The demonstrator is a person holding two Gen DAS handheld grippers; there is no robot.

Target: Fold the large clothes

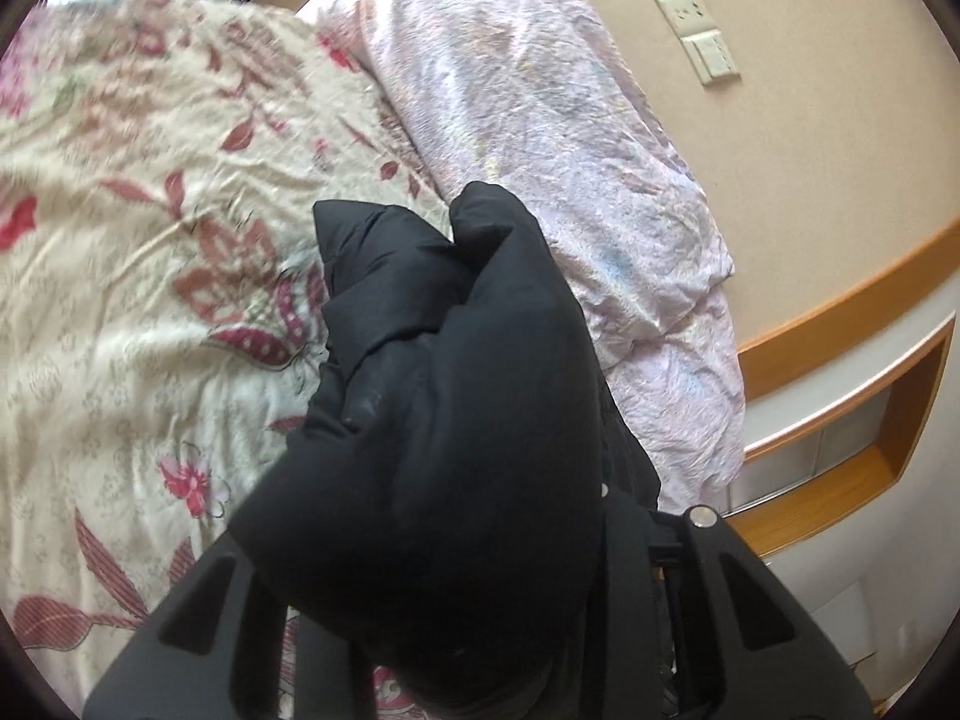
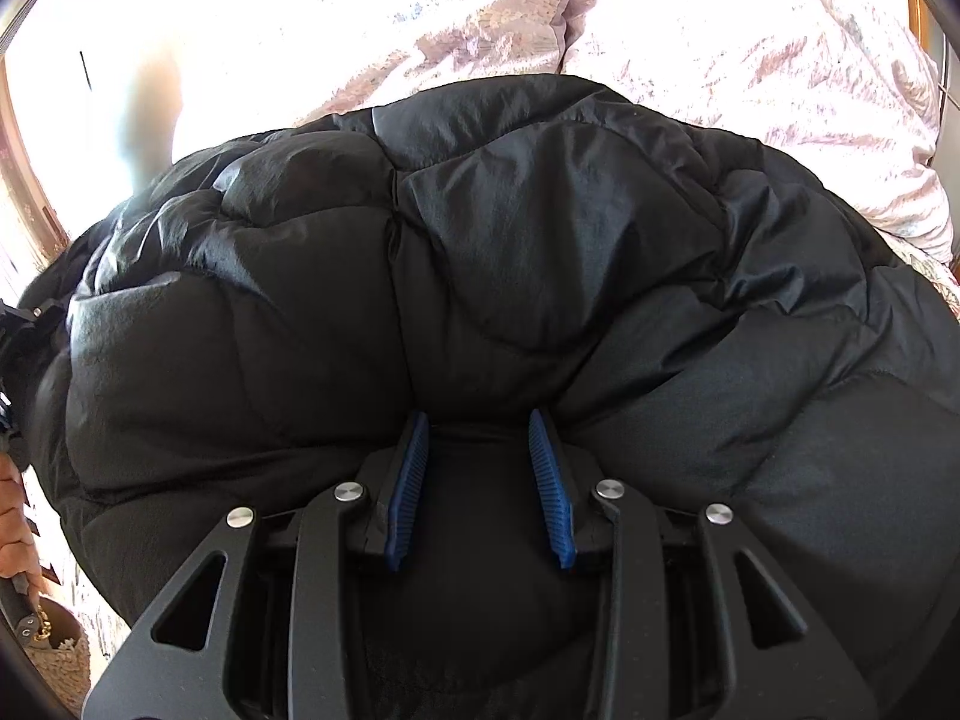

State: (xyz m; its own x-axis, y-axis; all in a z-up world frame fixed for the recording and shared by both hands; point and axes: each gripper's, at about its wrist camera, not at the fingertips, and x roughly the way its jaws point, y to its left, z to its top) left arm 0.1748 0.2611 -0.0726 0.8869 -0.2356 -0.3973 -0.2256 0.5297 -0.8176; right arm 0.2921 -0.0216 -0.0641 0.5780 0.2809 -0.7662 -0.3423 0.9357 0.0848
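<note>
Black puffer jacket (image 2: pixel 480 252) between right hand-held gripper (image 2: pixel 480 456)

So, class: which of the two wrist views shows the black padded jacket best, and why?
The right wrist view: the black padded jacket fills it, quilting and seams clear, pinched between the right hand-held gripper's blue pads. The left wrist view shows only one dark, bunched fold hiding the left hand-held gripper's fingers.

Bed covered by a cream floral-printed sheet (image 1: pixel 138 192), rumpled pale pink quilt (image 1: pixel 540 138) lying along its right side by the wall, puffy black quilted down jacket (image 2: pixel 480 252) resting near, against the quilt
</note>
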